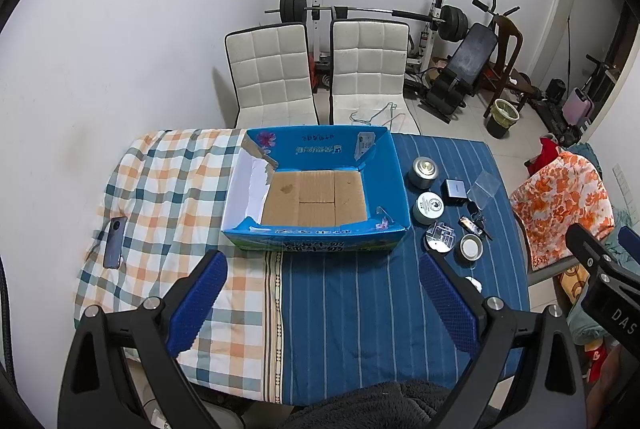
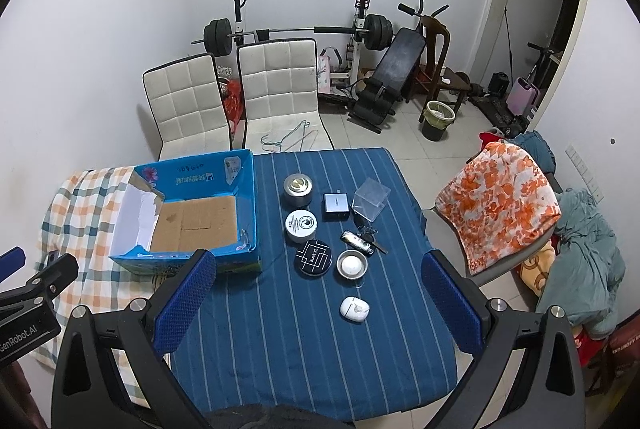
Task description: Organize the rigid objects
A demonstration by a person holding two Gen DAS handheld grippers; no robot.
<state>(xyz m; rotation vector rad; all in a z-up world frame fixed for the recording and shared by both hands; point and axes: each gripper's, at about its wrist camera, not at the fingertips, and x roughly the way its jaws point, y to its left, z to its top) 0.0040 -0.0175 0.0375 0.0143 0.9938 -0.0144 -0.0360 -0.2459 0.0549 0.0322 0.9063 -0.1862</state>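
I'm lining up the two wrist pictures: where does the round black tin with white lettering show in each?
Left wrist: black tin sits right of centre, just off the blue box's near right corner; its top glares pale here.
Right wrist: black tin lies near the middle, ahead of the open right gripper.
Shared landmark: the white-lidded jar directly behind it.

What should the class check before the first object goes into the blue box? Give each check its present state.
1. Box open and holding nothing: ok.
2. Left gripper open, nothing held: ok.
3. Right gripper open, nothing held: ok.
4. Objects within view on the blue cloth, such as the white case, dish and black tin: ok.
5. Keys free of the charger: ok.
6. Clear cube holding nothing: cannot tell.
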